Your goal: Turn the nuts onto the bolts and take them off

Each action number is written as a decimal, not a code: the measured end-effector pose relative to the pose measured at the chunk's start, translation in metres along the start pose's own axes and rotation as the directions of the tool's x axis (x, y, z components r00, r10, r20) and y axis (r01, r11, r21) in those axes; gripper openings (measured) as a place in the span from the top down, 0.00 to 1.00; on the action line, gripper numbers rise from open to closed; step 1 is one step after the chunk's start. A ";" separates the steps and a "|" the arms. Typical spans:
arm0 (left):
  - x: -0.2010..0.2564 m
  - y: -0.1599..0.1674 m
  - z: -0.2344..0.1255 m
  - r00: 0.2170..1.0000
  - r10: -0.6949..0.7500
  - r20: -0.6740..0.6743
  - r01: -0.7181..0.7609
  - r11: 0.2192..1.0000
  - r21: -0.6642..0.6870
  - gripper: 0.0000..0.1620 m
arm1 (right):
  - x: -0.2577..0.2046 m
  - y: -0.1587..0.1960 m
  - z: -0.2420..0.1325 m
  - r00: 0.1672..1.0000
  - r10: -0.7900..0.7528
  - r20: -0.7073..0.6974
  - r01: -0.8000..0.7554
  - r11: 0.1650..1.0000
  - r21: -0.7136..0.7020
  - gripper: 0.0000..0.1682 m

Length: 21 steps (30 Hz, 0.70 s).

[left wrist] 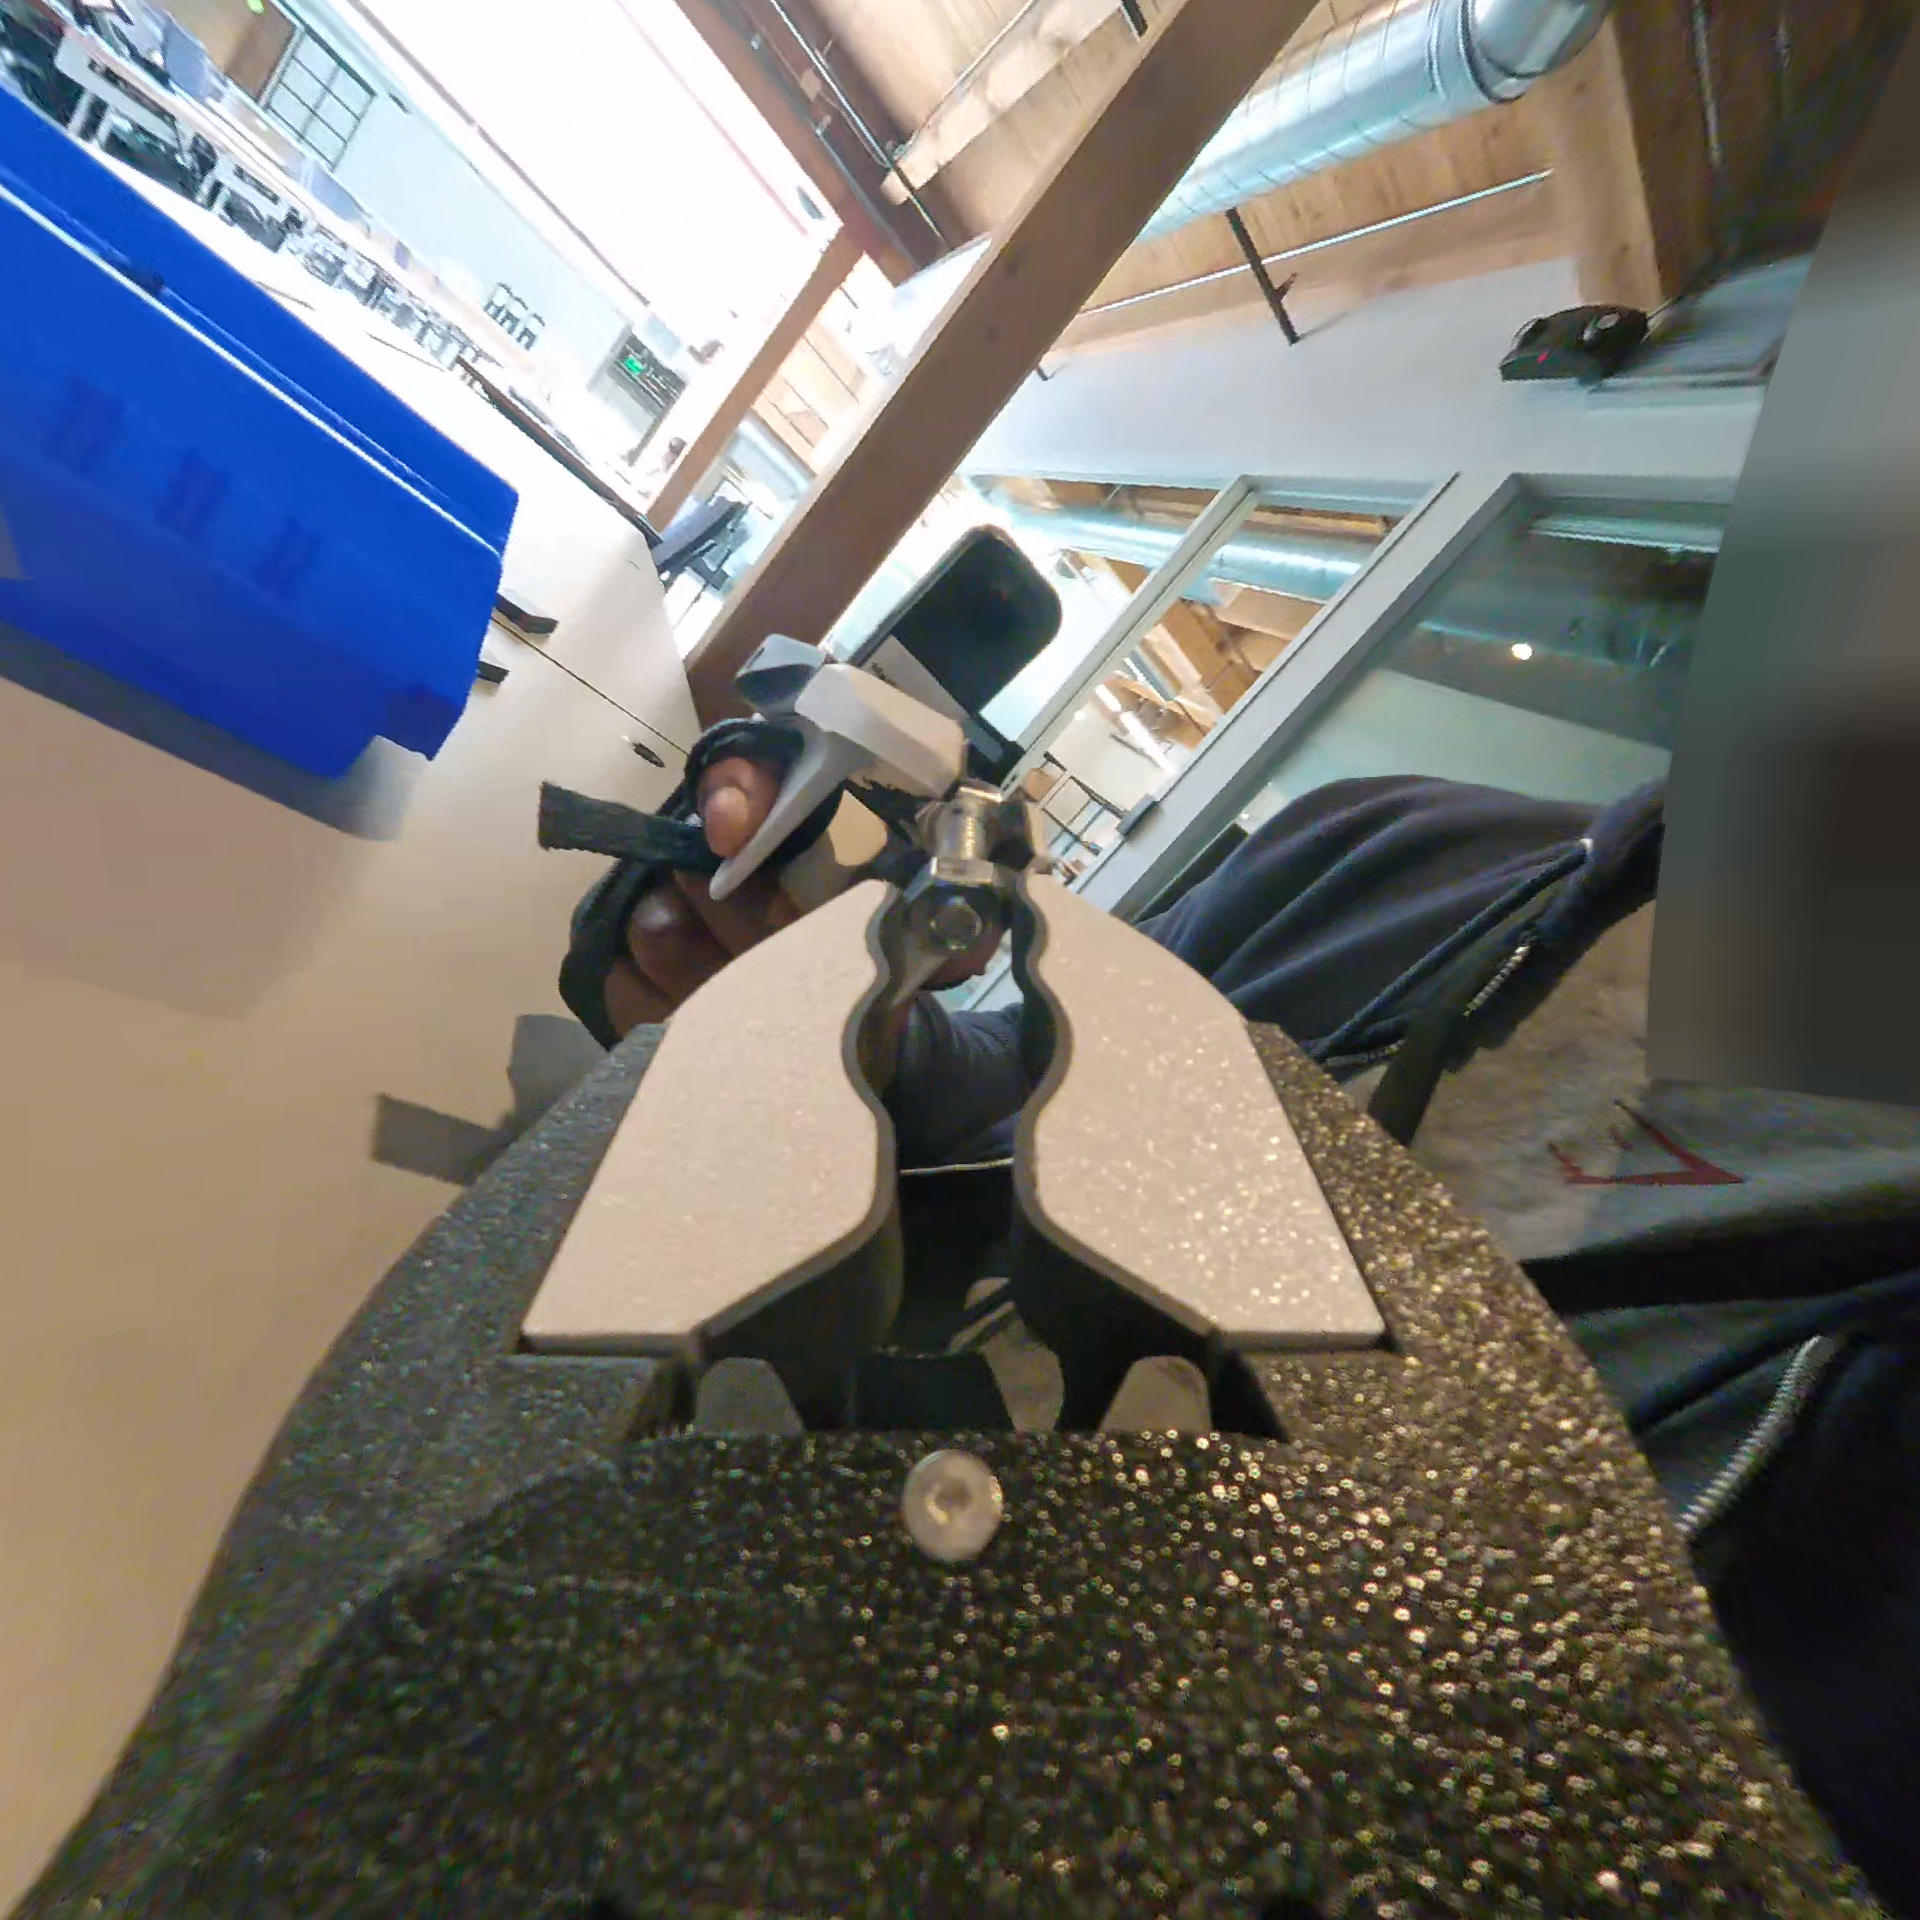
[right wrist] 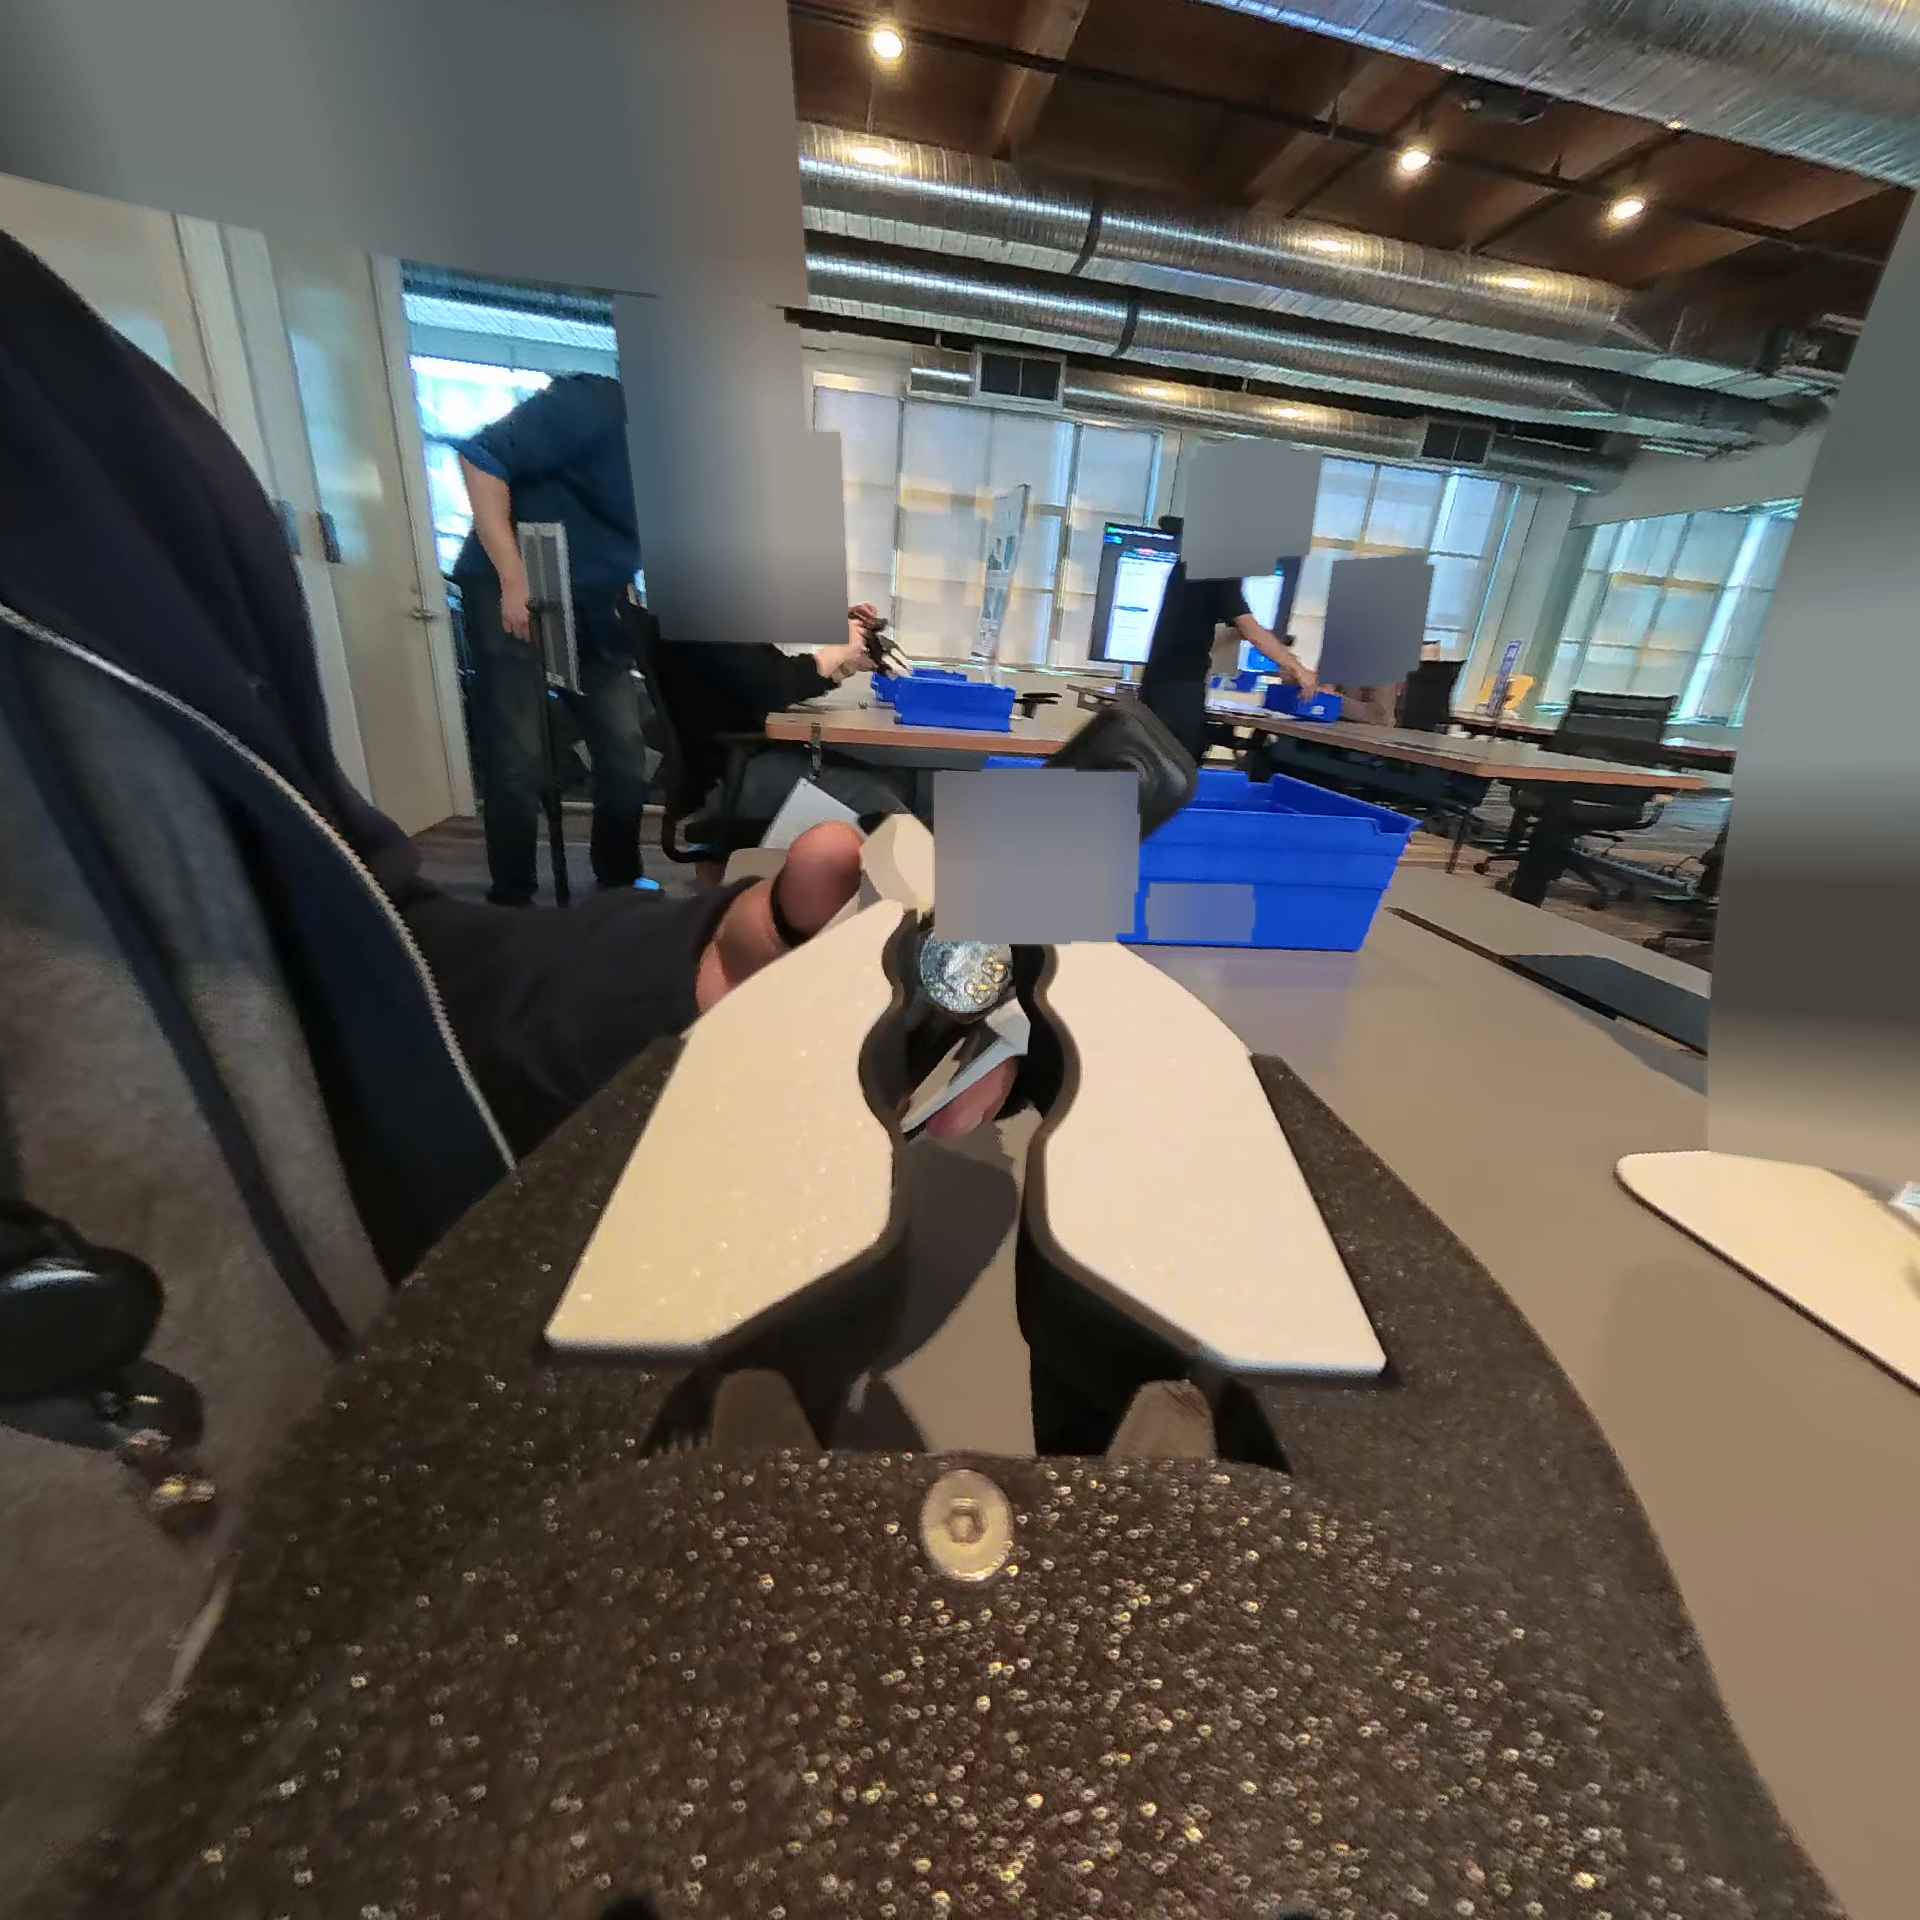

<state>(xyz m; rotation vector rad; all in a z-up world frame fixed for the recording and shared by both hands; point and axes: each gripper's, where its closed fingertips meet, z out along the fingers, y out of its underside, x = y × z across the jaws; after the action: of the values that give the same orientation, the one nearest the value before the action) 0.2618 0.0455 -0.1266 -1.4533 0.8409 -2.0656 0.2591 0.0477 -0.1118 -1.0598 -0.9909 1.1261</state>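
- Left wrist view: left gripper, centre frame, tips closed on a bolt seen head-on. Just above, the nut sits on the thread, pinched by the right gripper; its fingers mostly hidden behind the metal. Blue bin upper left, cut off.
- Right wrist view: right gripper narrowed round a shiny nut; a mosaic patch covers what lies beyond. Thumb left of centre. Blue bin right of centre on the table.
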 end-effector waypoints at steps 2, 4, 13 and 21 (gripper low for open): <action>0.000 0.000 0.000 0.999 0.043 0.006 -0.043 0.999 -0.005 0.88 | 0.000 0.000 0.000 1.000 -0.011 -0.005 0.011 1.000 -0.005 0.90; -0.001 -0.001 -0.001 0.996 0.089 0.016 -0.089 0.996 -0.004 0.88 | 0.001 0.001 -0.001 1.000 -0.019 -0.016 0.018 1.000 -0.012 0.90; 0.005 -0.006 0.004 0.994 0.091 -0.064 -0.092 0.996 -0.011 0.80 | 0.004 -0.004 -0.010 0.999 0.017 -0.043 -0.016 1.000 0.023 0.90; 0.000 -0.030 0.001 0.808 0.558 0.188 -0.572 0.820 0.025 0.73 | 0.013 -0.016 -0.020 0.989 0.145 -0.009 -0.142 0.979 0.146 0.90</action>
<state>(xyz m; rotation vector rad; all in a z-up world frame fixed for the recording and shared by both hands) 0.2617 0.0667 -0.1050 -1.1328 0.9645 -1.4821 0.2840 0.0558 -0.0994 -1.0353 -0.8136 1.2834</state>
